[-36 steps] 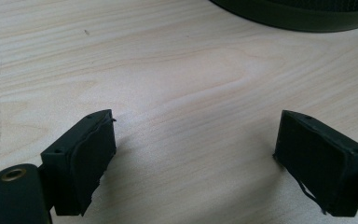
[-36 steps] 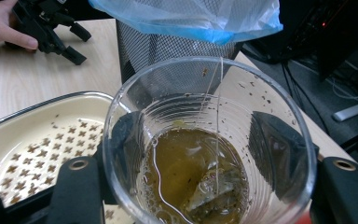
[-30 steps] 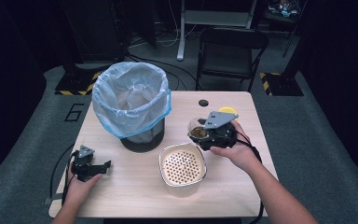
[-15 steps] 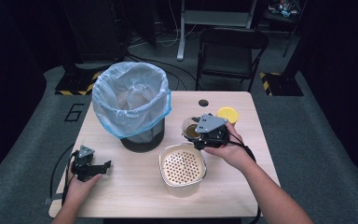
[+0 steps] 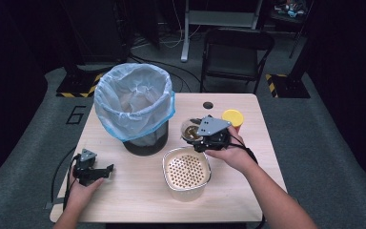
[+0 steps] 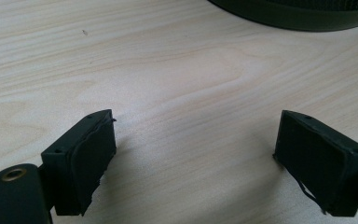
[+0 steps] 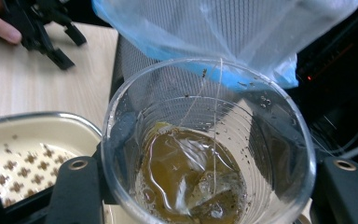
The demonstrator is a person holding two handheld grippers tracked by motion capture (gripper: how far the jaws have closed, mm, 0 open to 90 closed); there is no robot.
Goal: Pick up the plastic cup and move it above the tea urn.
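Dark lab, hazard-taped floor [image 5: 78, 90], folding chair [image 5: 234, 52]

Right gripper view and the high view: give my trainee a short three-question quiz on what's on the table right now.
1. True or false: the right gripper holds a clear plastic cup with brown liquid and a tea bag in it.
2. What lines the black mesh bin? A) a blue plastic bag B) newspaper C) nothing
3. What sits just in front of the cup, nearer the person?

Key:
1. True; the jaws sit on both sides of the cup.
2. A, the blue plastic bag.
3. A cream strainer basin with a perforated insert. The left gripper rests open on the table.
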